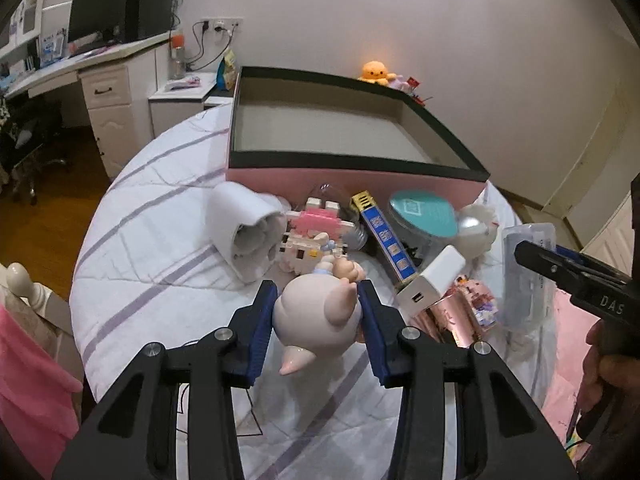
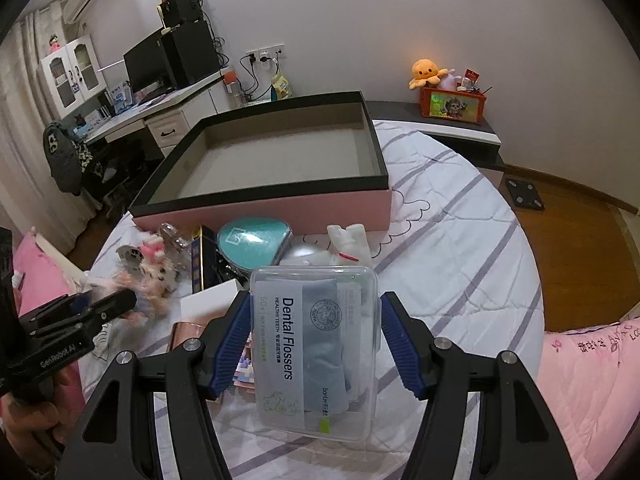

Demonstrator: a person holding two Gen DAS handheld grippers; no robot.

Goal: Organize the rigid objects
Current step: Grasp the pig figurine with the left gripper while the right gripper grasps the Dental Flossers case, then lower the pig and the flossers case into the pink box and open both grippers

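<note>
Pig figurine [image 1: 316, 316] clamped between left gripper [image 1: 317, 300] pads, floss box [image 2: 316, 344] clamped in right gripper [image 2: 315, 312]

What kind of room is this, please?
Most likely a bedroom used also as a study: the work happens on a quilted bed cover, a desk with a monitor stands by the wall, and an octopus plush sits on a side shelf.

Blk grippers [image 1: 316, 312], blue ribbed pads, silver screws
</note>
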